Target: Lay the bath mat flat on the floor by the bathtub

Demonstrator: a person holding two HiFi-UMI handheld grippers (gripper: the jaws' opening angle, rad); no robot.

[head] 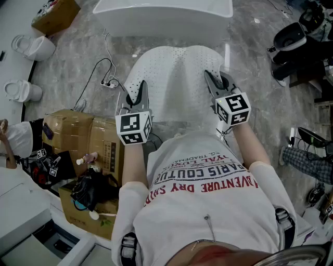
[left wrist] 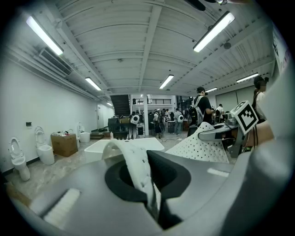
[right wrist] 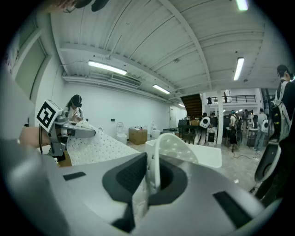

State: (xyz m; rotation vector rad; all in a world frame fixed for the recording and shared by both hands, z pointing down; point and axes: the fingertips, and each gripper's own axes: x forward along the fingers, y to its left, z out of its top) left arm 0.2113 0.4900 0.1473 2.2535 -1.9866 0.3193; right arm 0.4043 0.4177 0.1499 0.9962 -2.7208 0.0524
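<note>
- Your left gripper (head: 140, 88) and right gripper (head: 212, 79) each pinch one near corner of the bath mat (head: 177, 67), which is spread before the bathtub (head: 161, 13).
- Next, I think, lower both corners evenly to the floor (head: 78, 57), then release.

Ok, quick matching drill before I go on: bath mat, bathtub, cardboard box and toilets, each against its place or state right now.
Things:
1. bath mat
2. bathtub
3. cardboard box
4. toilets

Places or states:
A. by the wall at the far left of the head view
B. straight ahead of the person, beyond the mat
C. gripped at its near edge by the left gripper and the right gripper, not yet laid flat
D. close at the person's left side

Pairs: 1-C, 2-B, 3-D, 4-A
</note>
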